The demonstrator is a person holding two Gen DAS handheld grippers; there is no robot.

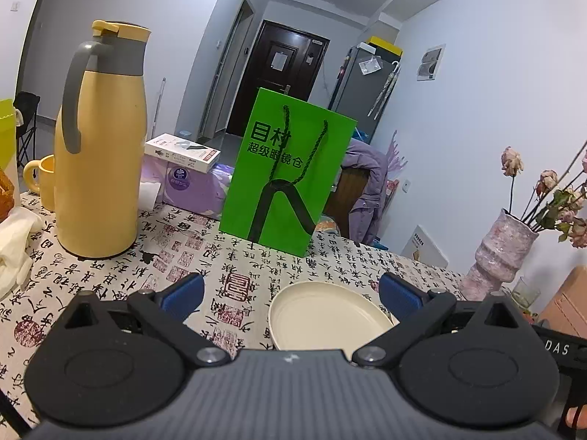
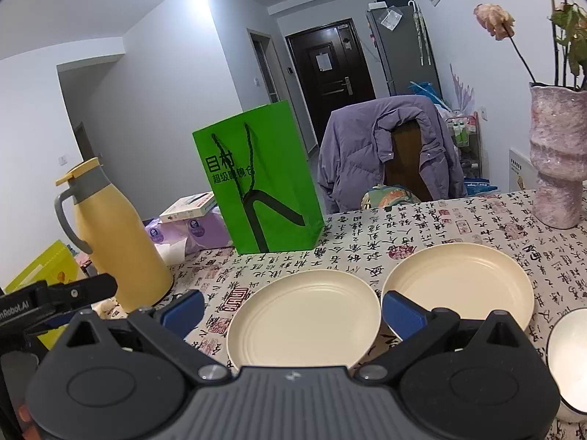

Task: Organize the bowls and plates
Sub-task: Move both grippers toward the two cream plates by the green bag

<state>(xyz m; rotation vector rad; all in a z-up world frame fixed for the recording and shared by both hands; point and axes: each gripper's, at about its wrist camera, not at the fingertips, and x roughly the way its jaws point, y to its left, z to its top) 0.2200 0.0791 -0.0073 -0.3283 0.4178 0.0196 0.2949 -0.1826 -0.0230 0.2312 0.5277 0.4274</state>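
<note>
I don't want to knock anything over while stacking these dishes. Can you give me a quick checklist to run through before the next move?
1. Right gripper open: ok, its jaws stand wide apart.
2. Left gripper open: ok, nothing is held.
3. Near cream round plate reachable: ok, it lies flat on the calligraphy-print tablecloth.
4. Second cream round plate free: ok, nothing rests on it.
5. White bowl whole and clear: cannot tell, the frame edge cuts it off.
6. Tall yellow thermos jug out of the way: ok, it stands left of the plates.

Cream plates (image 2: 304,321), green bag (image 2: 264,179), yellow flask (image 1: 101,157), black-and-red calligraphy tablecloth (image 1: 220,256).
</note>
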